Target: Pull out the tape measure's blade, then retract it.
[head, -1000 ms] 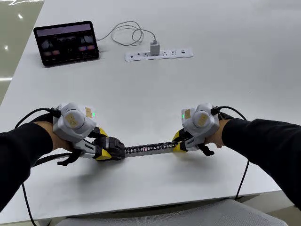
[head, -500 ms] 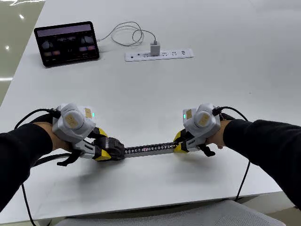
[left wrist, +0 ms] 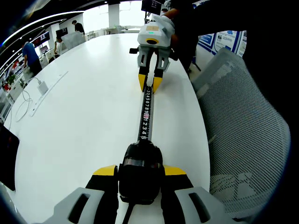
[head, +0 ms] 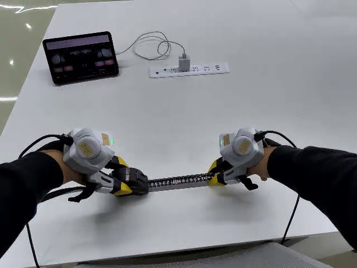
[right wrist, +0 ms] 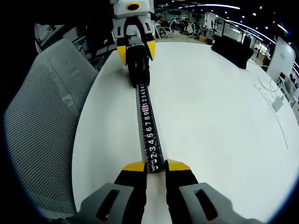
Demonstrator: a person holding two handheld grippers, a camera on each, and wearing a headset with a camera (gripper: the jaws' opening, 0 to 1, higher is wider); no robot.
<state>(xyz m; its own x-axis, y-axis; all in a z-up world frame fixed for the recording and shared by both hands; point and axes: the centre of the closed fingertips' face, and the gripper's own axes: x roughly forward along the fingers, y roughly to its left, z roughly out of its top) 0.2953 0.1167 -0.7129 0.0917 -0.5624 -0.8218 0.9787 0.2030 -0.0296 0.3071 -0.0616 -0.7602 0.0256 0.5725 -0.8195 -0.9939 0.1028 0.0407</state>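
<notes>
Your left hand-held gripper (head: 124, 174) clamps the tape measure case (head: 135, 180); your right hand-held gripper (head: 213, 173) pinches the blade (head: 178, 181) at its tip. Blade drawn out between them; retraction not yet done.

A broad white tabletop (head: 234, 111) spreads under and ahead of the left gripper's fingers (head: 124, 188) and the right gripper's fingers (head: 215, 181). Well beyond the left fingers, a black rectangular tablet (head: 81, 57) stands tilted with its screen lit. Well beyond the gap between the two sets of fingers lies a long white power strip (head: 188, 69); a small white charger block (head: 184, 61) is plugged into it, and its thin white cable (head: 149, 46) loops toward the tablet. A grey mesh chair back (left wrist: 243, 130) stands by the table's edge, just beside the left fingers.
</notes>
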